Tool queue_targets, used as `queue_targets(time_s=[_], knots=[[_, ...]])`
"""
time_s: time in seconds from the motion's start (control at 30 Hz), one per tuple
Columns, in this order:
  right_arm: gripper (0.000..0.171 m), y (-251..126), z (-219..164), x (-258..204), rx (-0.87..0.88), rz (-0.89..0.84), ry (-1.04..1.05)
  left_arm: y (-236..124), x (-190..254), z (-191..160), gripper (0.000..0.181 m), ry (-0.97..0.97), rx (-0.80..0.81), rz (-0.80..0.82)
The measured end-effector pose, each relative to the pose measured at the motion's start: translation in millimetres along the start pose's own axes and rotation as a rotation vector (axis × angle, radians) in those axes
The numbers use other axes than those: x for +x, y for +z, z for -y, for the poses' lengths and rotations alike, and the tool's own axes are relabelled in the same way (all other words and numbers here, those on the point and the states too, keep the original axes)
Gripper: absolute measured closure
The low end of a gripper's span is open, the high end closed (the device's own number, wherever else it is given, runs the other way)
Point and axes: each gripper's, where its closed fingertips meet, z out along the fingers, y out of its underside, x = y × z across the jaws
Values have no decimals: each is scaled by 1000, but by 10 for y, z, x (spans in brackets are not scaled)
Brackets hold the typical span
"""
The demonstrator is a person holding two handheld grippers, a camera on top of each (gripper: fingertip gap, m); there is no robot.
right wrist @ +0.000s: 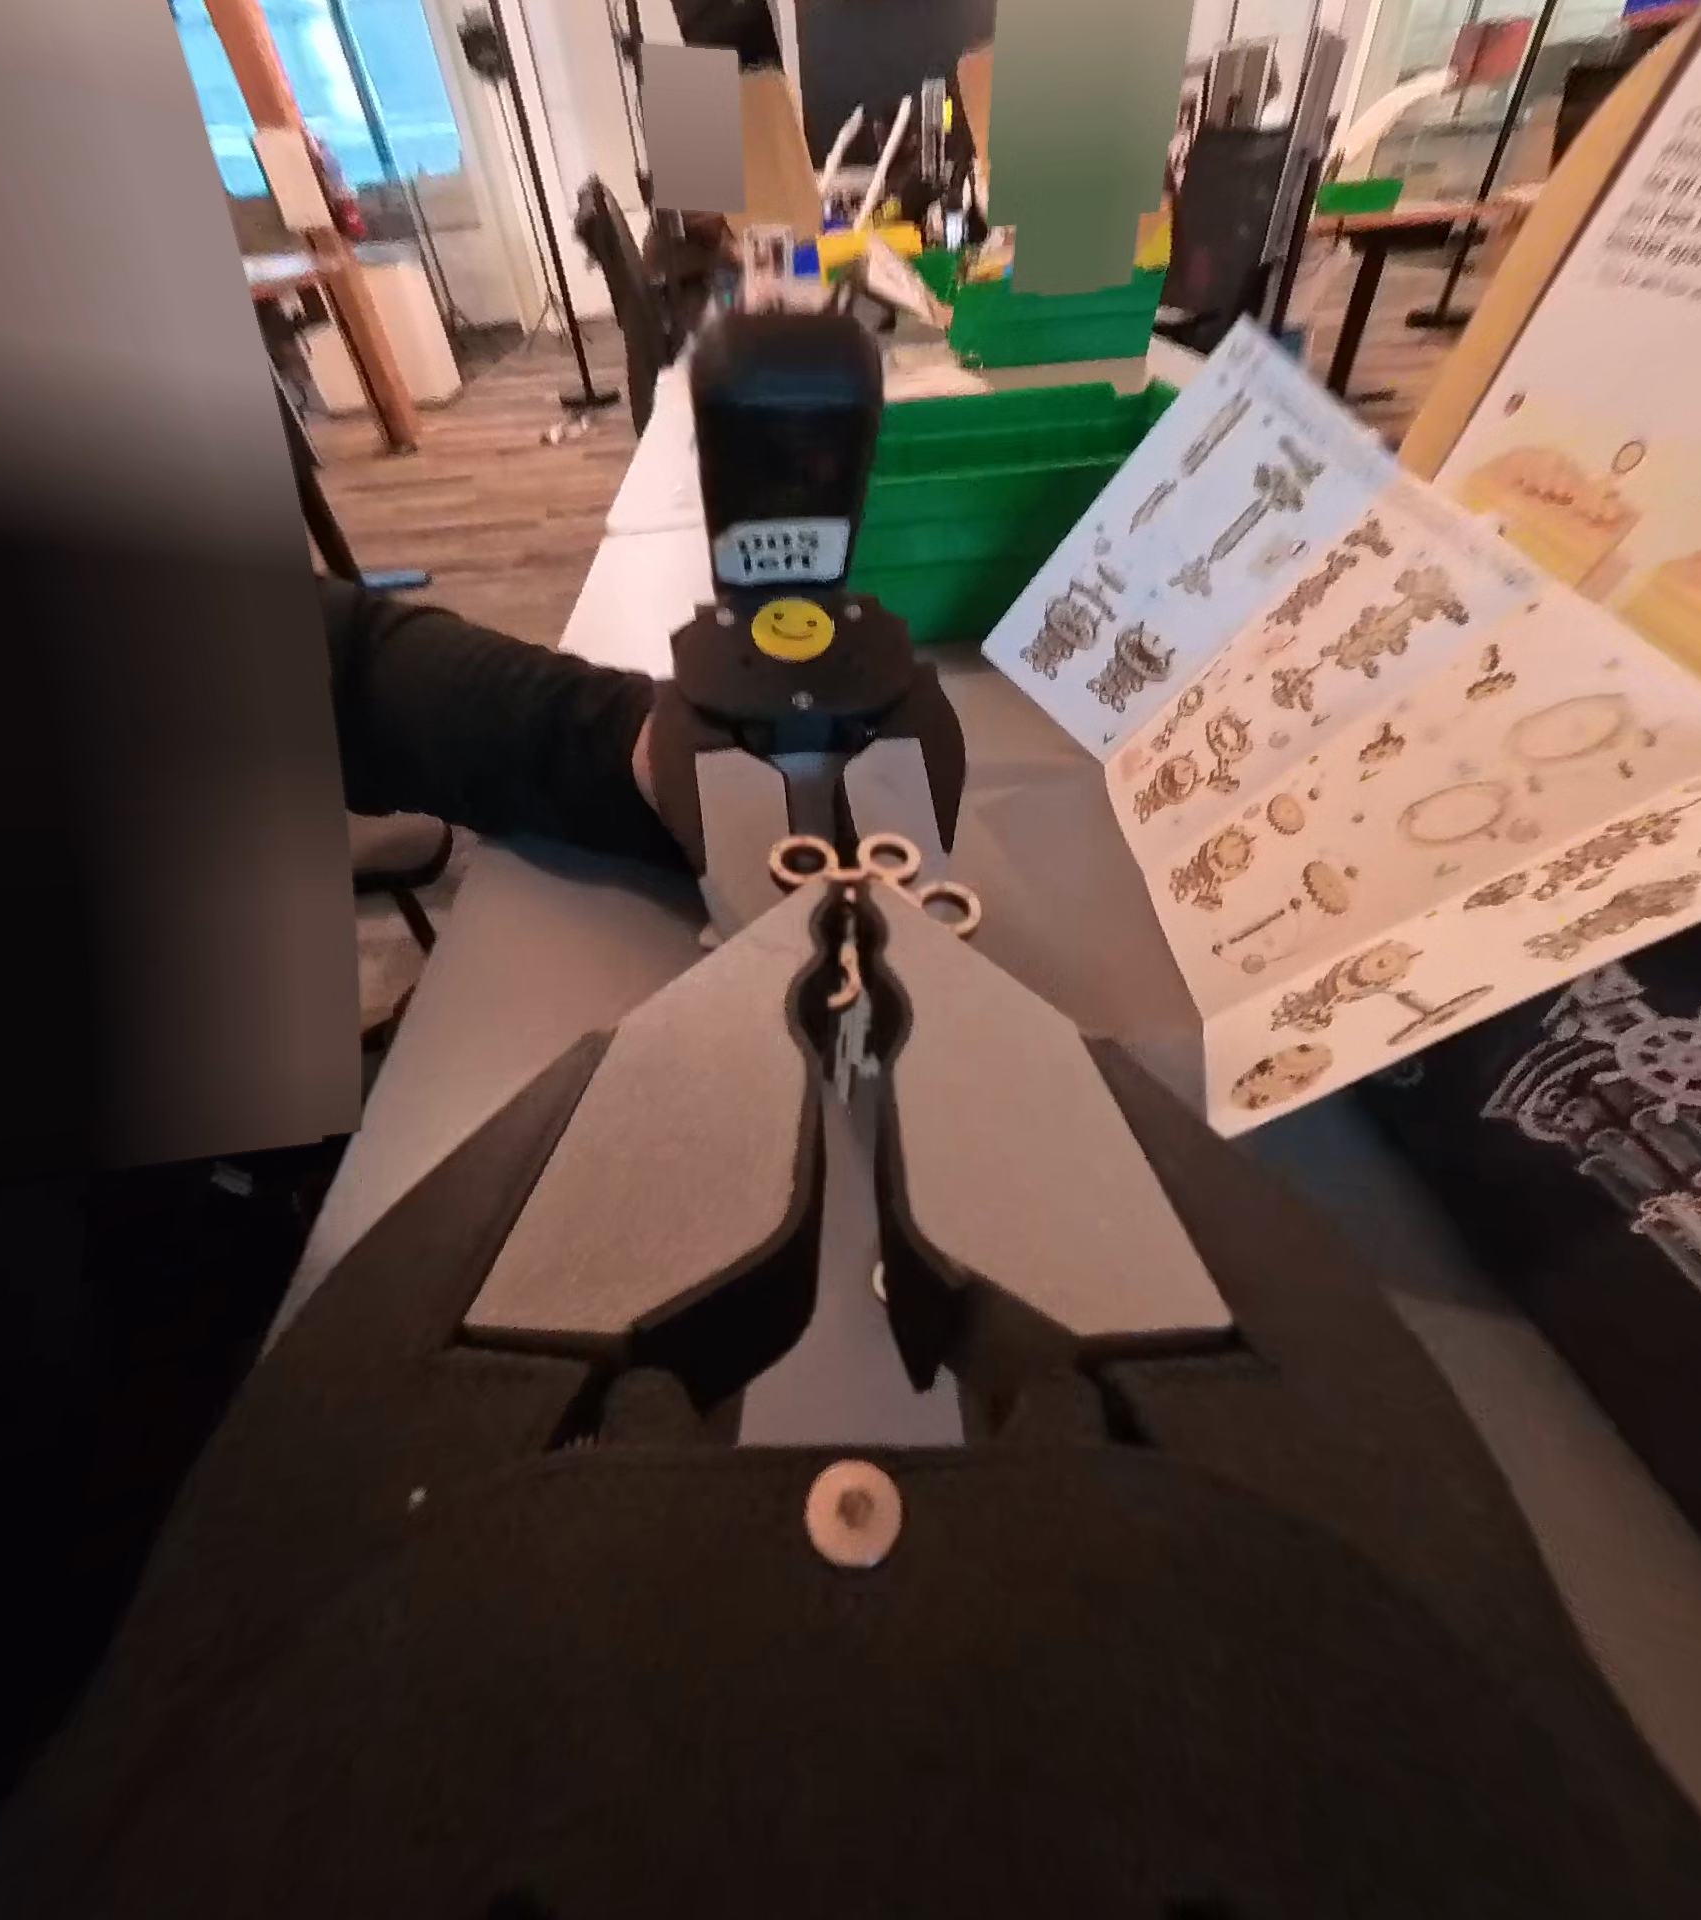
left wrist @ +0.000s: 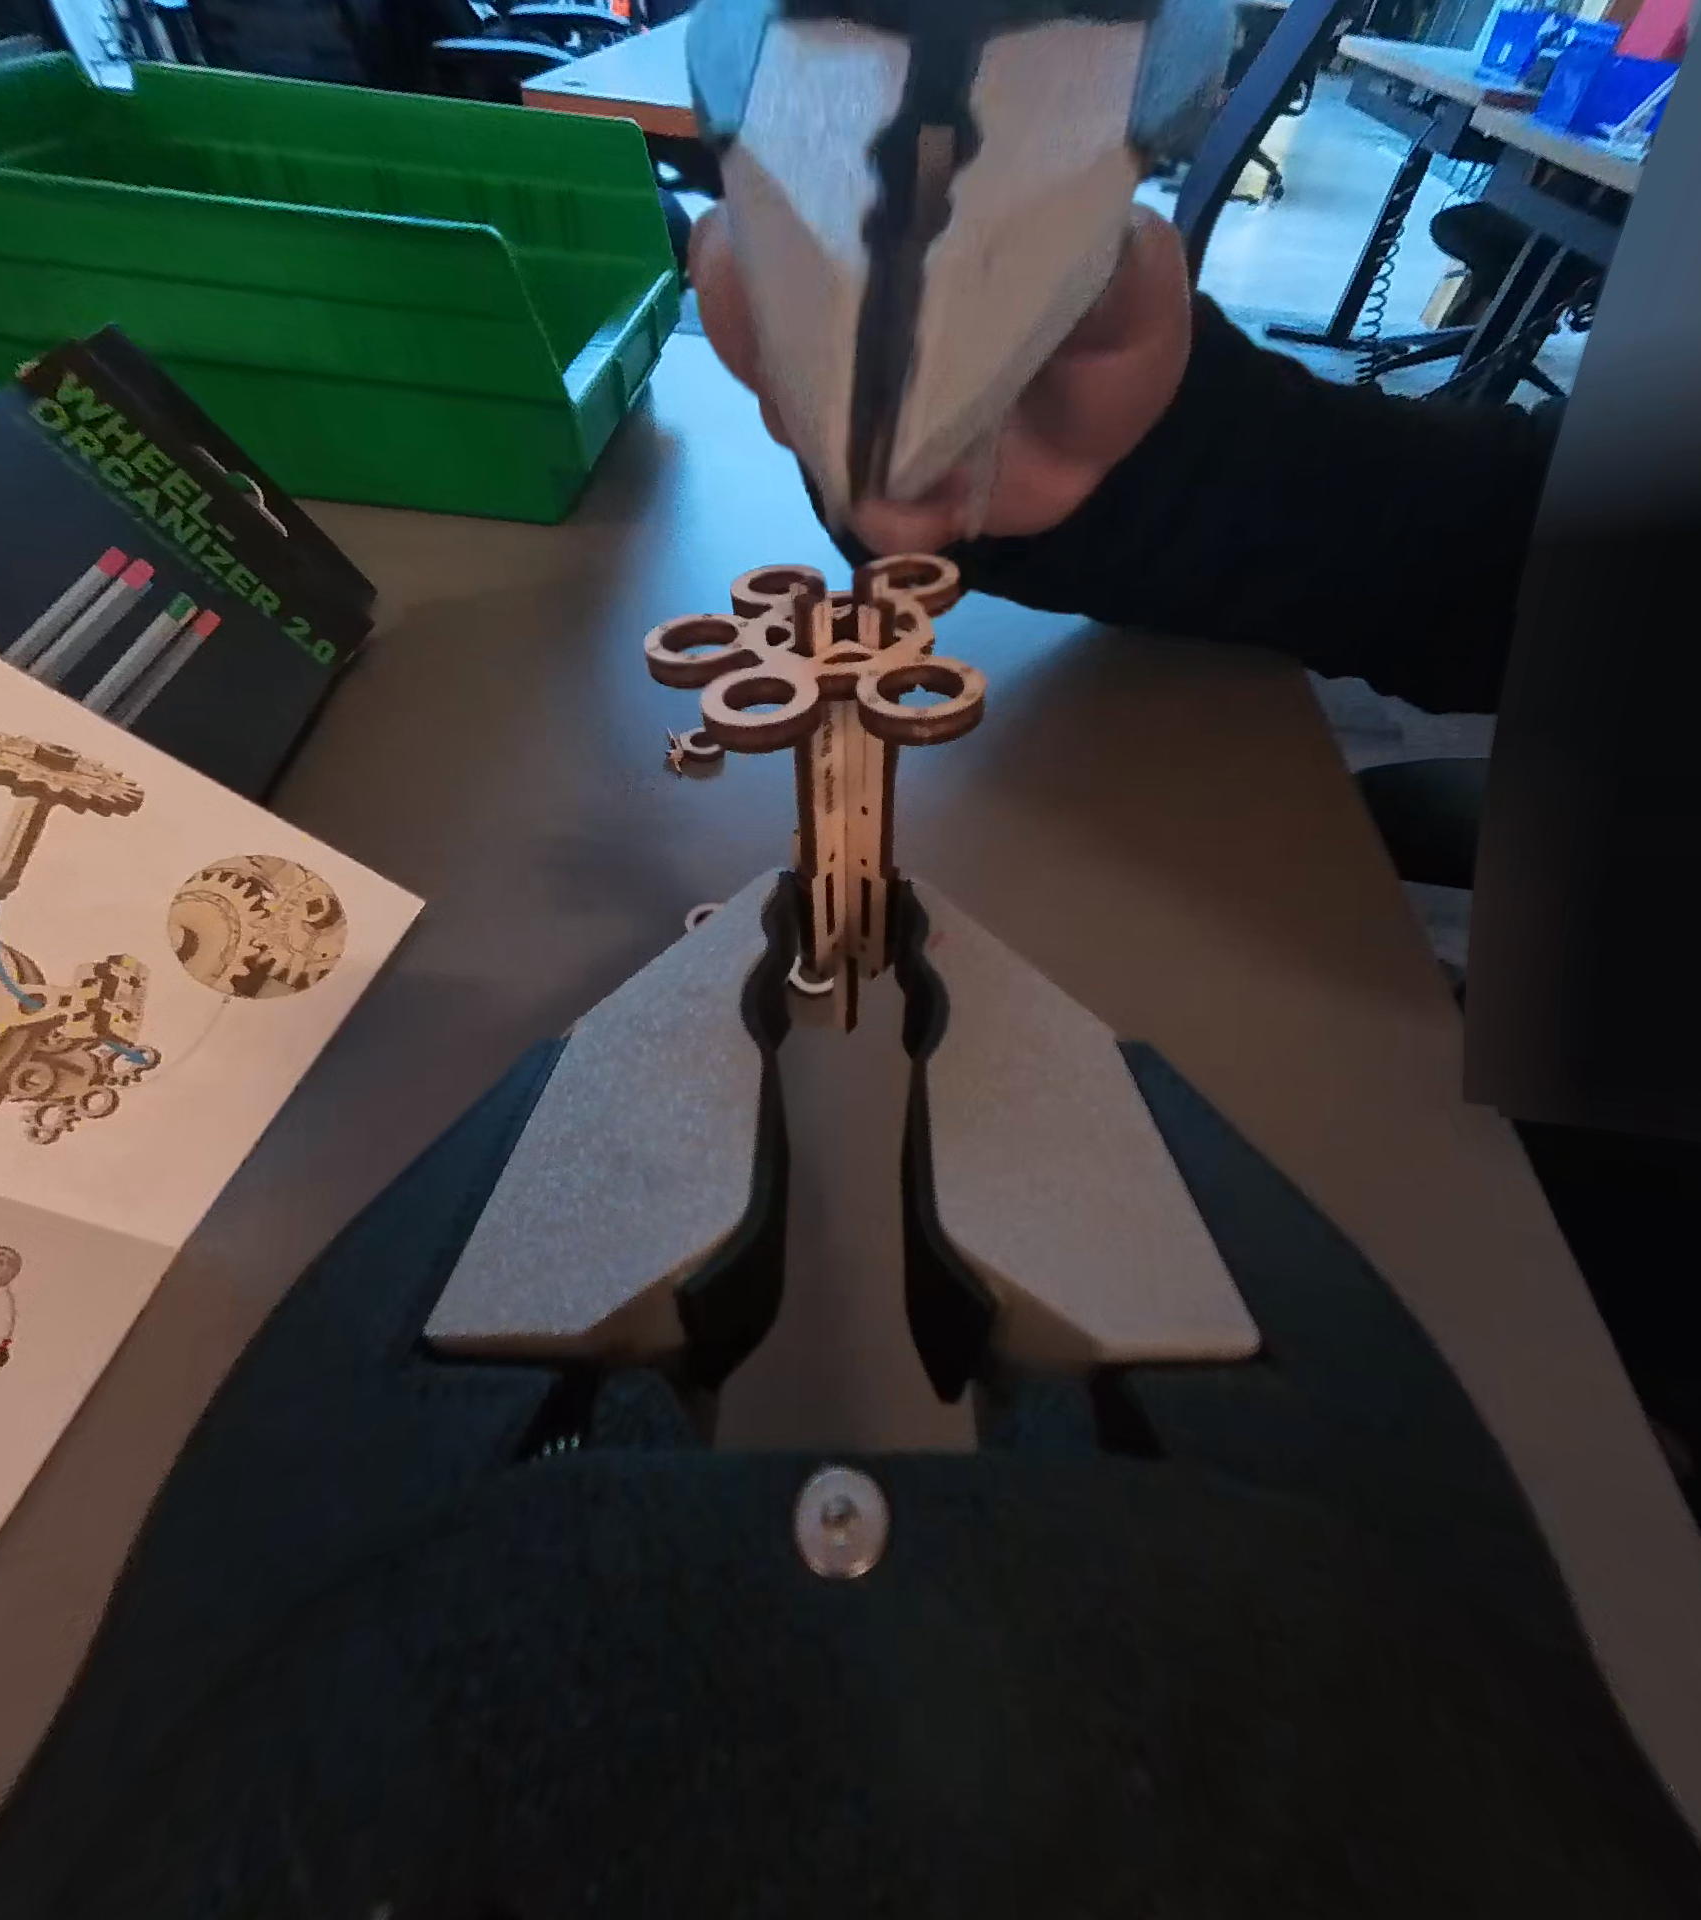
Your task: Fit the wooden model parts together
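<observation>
Setting: grey tabletop [left wrist: 1085,831] in an open workroom, with desks and chairs far behind.
Left fingers: the left gripper [left wrist: 846,925] is clamped on the lower end of the wooden post [left wrist: 841,831], holding it upright; the pads press both of its flat sides.
Right fingers: the right gripper [right wrist: 846,914] is drawn nearly closed at the far edge of the ring plate [left wrist: 815,655]. Something thin and wooden shows between the tips in the right wrist view, but blur leaves it unclear whether that is the plate's rim or a separate small piece.
Task part: the ring plate, a flower of round loops, sits across the top of the post, roughly level.
Step in hand: likely seating the plate, or a small piece, on the post's top tabs.
Next move: calls for a straight, gentle push along the post while the left grip holds firm; thin plywood may snap if twisted.
Around: instruction sheet [left wrist: 98,987] and dark box [left wrist: 150,582] near left, green bin [left wrist: 285,281] far left.
</observation>
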Motion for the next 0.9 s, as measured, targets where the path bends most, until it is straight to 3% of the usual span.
queue_targets(time_s=[0.43,0.5,0.6,0.73,0.83,0.9], knots=[[171,4,-62,-30,-38,9,-15,49,37,15,166,21,1,12],[151,-60,78,-8,40,13,18,49,41,22,166,19,6,11],[163,-158,231,-12,139,43,58,71,58,3,166,49,-12,21],[166,49,-108,-38,-59,5,-36,84,48,-34,166,50,-36,28],[152,-29,82,-42,33,-5,-48,66,46,1,166,58,-12,33],[166,-108,167,-28,94,15,-7,64,42,8,166,65,-7,38]])
